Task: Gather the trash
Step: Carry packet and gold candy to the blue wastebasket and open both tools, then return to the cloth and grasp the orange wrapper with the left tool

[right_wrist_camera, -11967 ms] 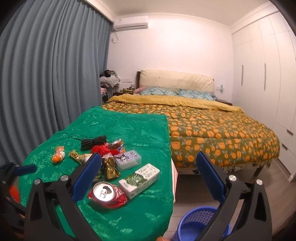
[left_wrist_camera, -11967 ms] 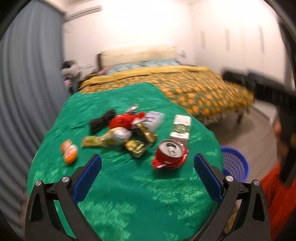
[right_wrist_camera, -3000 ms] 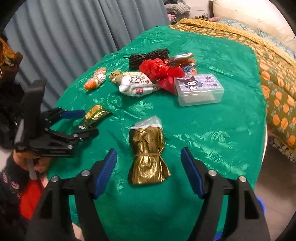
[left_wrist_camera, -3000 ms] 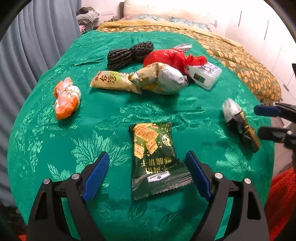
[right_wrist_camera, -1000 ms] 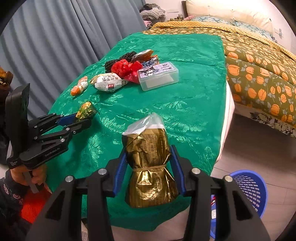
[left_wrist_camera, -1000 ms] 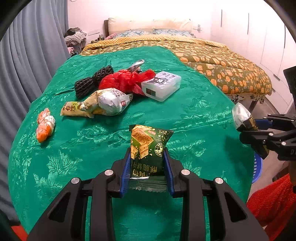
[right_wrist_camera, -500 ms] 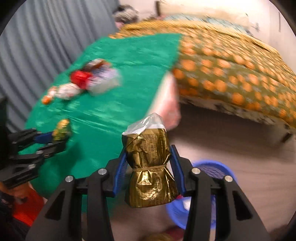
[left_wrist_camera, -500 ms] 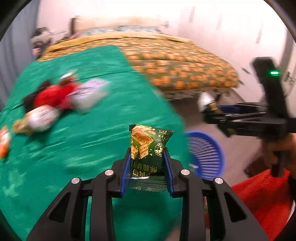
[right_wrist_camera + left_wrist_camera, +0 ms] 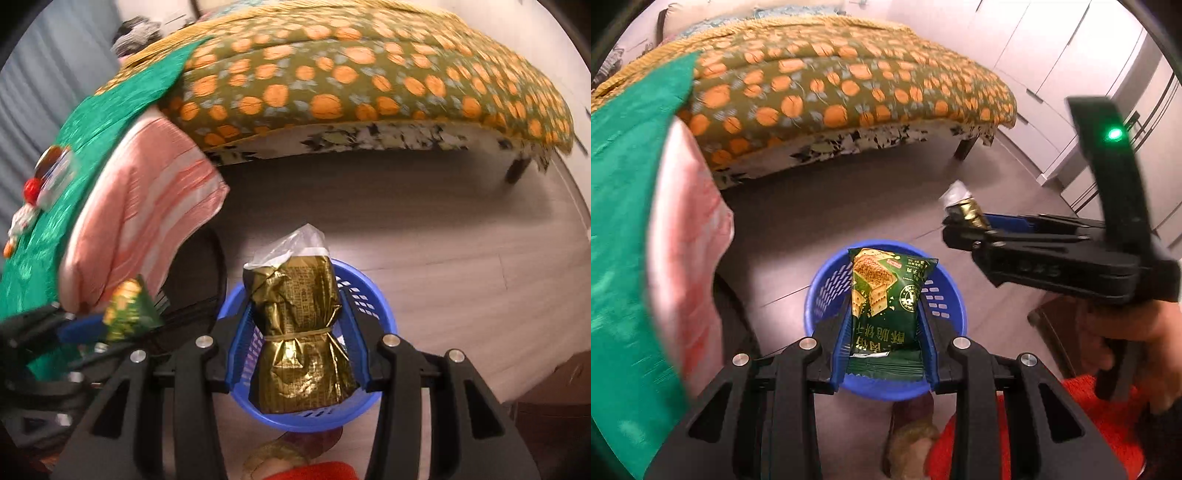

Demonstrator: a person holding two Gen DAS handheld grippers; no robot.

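Dark green biscuit packet (image 9: 886,295) with white lettering, crinkled gold foil bag (image 9: 301,332), blue slotted basket (image 9: 945,299), olive bedspread (image 9: 849,81) with orange pumpkins, emerald table cloth (image 9: 122,103), pink striped cloth (image 9: 155,192).

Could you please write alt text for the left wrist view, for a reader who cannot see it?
The left gripper clamps a green biscuit packet above a blue plastic basket on the floor. To its right, the right gripper, held in a hand, carries a gold foil wrapper. A bed with an orange-patterned cover stands behind.
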